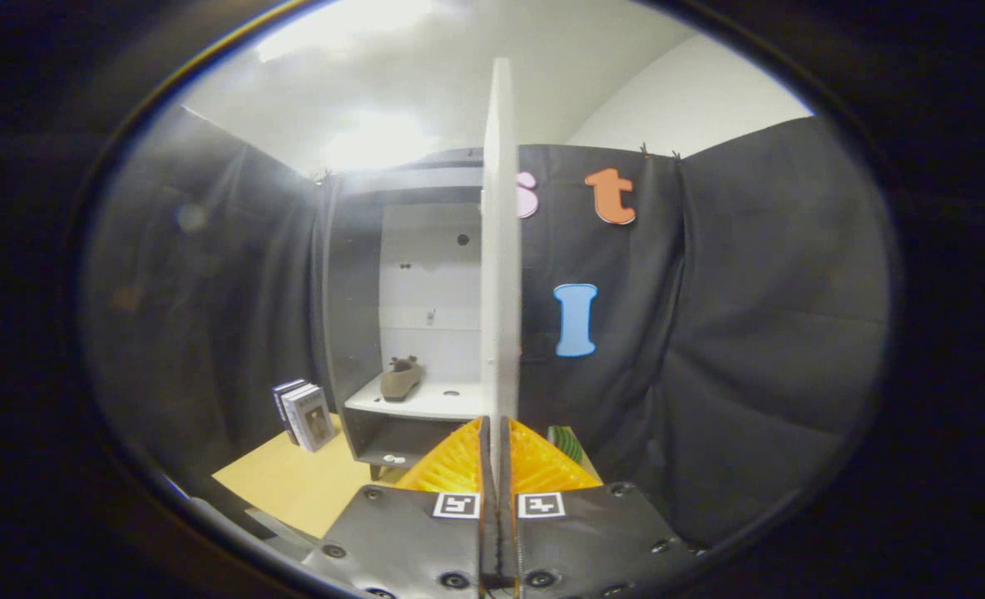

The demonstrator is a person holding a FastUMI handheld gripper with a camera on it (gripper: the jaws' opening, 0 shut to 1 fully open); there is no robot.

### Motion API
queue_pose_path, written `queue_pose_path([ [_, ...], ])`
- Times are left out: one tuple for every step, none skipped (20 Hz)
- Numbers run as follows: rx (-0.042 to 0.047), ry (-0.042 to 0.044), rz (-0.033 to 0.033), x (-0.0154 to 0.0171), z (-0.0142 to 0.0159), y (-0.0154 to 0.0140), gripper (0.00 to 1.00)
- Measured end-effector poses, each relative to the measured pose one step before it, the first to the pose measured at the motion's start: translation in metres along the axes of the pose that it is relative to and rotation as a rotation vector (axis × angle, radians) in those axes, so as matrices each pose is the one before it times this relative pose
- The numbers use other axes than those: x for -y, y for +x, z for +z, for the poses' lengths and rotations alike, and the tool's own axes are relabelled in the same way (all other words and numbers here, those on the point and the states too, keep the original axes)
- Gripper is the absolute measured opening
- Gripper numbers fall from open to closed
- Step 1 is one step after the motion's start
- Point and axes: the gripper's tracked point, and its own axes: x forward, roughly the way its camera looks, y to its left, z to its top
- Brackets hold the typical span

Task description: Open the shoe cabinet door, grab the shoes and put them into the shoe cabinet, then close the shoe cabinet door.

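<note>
The tool (499, 449) sits nearest, its two fingers closed tight on the bottom edge of the white cabinet door (501, 249), which stands edge-on between them and runs straight up toward twelve o'clock. Just right of the fingers, at about one o'clock, a small green striped object (566, 443) peeks out; what it is I cannot tell. At ten o'clock from the tool, on the yellow table (293, 487), a few books (305, 414) lean against one another beside the cabinet. Beyond the fingers, at eleven o'clock, the shoe cabinet (409, 333) stands open, and a brown shoe (399, 378) already rests on its white shelf (426, 401), so the closing step appears to be the one in hand. The risks from here look plain: the grip is on a thin panel edge, so a swing pulled off the hinge arc could let the door slip out of the fingers or twist the panel. Pushing too fast could slam the door and jolt the light cabinet on the table. The shoe seems to sit well inside the shelf, though I cannot judge how much clearance the door has.
</note>
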Motion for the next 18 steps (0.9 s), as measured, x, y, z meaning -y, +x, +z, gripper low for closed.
queue_pose_path([
  [-0.00305, 0.00587, 0.00345, -0.01565, -0.00601, 0.00077, 0.02],
  [-0.00935, 0.00797, 0.00929, -0.01833, -0.00826, 0.00245, 0.02],
  [-0.01244, 0.00925, 0.00503, -0.01783, -0.00816, 0.00246, 0.02],
  [-0.01084, 0.00601, 0.00514, -0.0171, -0.00799, 0.00427, 0.02],
  [-0.01034, 0.00344, 0.00628, -0.01826, -0.00644, 0.00472, 0.02],
  [-0.007, 0.00375, 0.0007, -0.01597, -0.00683, 0.00545, 0.02],
  [-0.0034, 0.00412, 0.00118, -0.01622, -0.00435, 0.00457, 0.02],
  [-0.00113, 0.00597, -0.00368, -0.01425, -0.00522, 0.00483, 0.02],
  [-0.00572, 0.00065, -0.01086, -0.01338, -0.00638, 0.00343, 0.02],
  [-0.01341, -0.00131, -0.00798, -0.01126, -0.00923, 0.00534, 0.03],
  [-0.01681, -0.00385, -0.00787, -0.01087, -0.01057, 0.00346, 0.02],
  [-0.01328, -0.00113, -0.00841, -0.00797, -0.00755, 0.00646, 0.03],
  [-0.00504, 0.00578, -0.00749, -0.00846, -0.00782, 0.00439, 0.03],
  [-0.01289, 0.0133, 0.00159, -0.01185, -0.01247, 0.00767, 0.02],
  [-0.01182, 0.00636, -0.00316, -0.00488, -0.01099, 0.00752, 0.03],
  [-0.01561, 0.00975, -0.00204, -0.00283, -0.01299, 0.00511, 0.09],
  [-0.01795, 0.00793, -0.00776, -0.00092, -0.01261, 0.00666, 0.15],
  [-0.02809, 0.00665, -0.0026, -0.00014, -0.01747, 0.00705, 0.2],
])
